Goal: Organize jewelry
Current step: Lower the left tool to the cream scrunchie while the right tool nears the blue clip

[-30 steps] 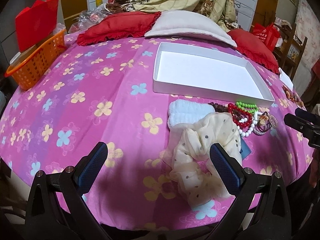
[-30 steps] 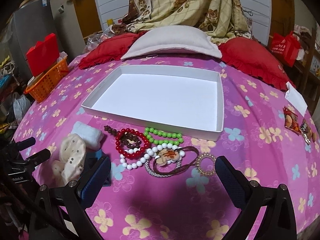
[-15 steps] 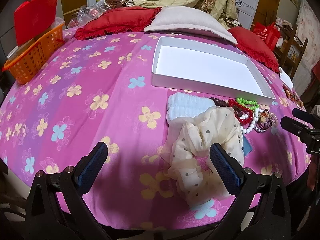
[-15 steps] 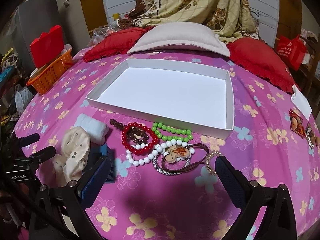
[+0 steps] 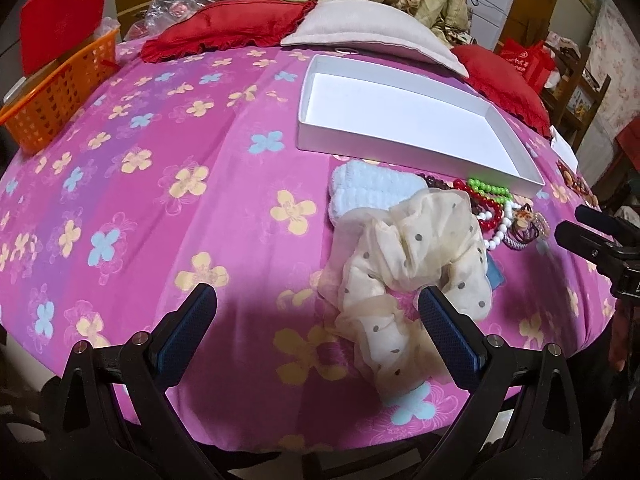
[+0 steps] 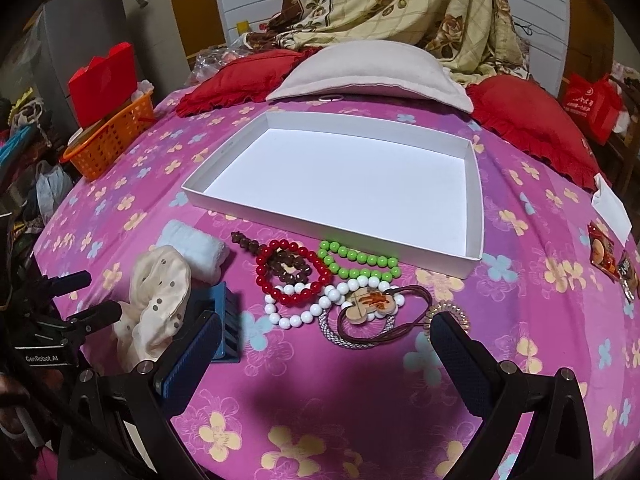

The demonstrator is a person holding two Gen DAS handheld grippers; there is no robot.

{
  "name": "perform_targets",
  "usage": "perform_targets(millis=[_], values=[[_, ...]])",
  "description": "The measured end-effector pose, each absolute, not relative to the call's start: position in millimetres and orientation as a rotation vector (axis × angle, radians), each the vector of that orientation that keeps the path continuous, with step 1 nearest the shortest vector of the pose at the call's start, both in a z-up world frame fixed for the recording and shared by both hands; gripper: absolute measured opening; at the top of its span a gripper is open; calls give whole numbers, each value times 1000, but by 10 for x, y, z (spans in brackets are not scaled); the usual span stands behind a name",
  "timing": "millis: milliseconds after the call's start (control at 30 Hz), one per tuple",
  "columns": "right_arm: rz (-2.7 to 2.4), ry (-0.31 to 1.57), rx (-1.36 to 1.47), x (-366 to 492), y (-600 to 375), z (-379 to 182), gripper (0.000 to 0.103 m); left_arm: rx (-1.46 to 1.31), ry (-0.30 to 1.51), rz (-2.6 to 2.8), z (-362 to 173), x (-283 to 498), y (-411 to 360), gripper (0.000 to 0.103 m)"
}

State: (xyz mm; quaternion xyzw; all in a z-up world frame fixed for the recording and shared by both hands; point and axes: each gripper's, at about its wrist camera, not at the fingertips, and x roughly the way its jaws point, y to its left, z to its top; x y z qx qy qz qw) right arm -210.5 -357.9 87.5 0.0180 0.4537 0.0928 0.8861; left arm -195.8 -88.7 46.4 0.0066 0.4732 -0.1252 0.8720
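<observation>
Currently both the left gripper (image 5: 316, 312) and right gripper (image 6: 326, 334) hover over the bed (image 6: 360, 420) with jaws wide, gripping nothing, bracelets (image 6: 294, 272) beside white tray (image 6: 476, 200).

blue comb (image 6: 226, 326): part-hidden by cream scrunchie (image 6: 158, 300) | snack packets (image 6: 608, 258): blurred

A home bedroom, by the look of it; a bed under a pink flowered sheet (image 6: 520, 280); red pillows (image 6: 532, 128) and a folded floral quilt (image 6: 400, 4) at its far edge; perhaps a fridge (image 6: 84, 40) beyond the left corner.
</observation>
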Motion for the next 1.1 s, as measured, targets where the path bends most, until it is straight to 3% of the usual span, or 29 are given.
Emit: perform_targets(millis=[1100], values=[[188,963,52,-2122,-3595,792,103,71,1008,-217,365,-1814,-1009,97]])
